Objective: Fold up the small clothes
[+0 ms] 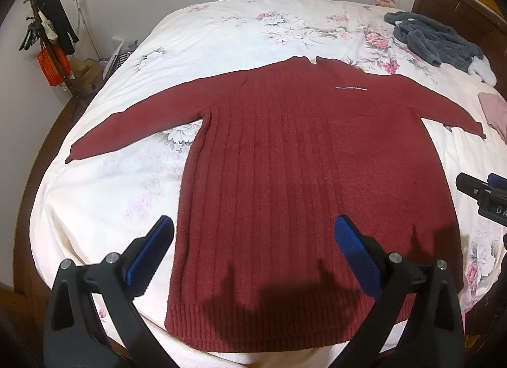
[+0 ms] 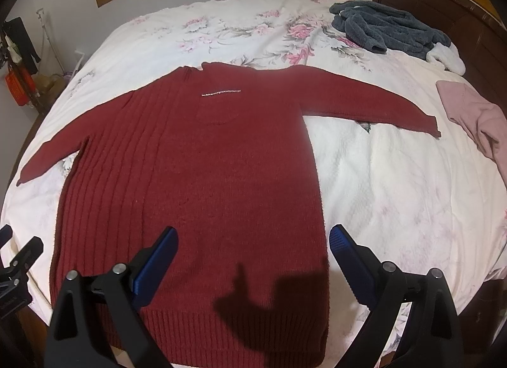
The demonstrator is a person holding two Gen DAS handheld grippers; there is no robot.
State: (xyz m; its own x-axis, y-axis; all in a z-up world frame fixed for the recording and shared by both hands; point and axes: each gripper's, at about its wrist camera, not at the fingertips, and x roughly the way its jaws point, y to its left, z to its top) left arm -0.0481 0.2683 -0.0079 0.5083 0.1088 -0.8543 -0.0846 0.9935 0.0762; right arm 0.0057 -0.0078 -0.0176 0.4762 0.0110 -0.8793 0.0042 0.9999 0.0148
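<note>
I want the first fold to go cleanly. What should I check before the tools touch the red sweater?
1. Sweater lies flat, front up: ok.
2. Both sleeves spread out: ok.
3. Left tool open, holding nothing: ok.
4. Right tool open, holding nothing: ok.
5. Grey garment and pink garment apart from the sweater: ok.
6. Hem fully on the bed: cannot tell.

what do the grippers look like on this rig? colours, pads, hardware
Both match: the left gripper and right gripper have matte black, angular finger arms with silver round bolt heads at the joints. The fingertips carry ribbed blue pads. White lettering shows on the right gripper's body, partly cut off.
</note>
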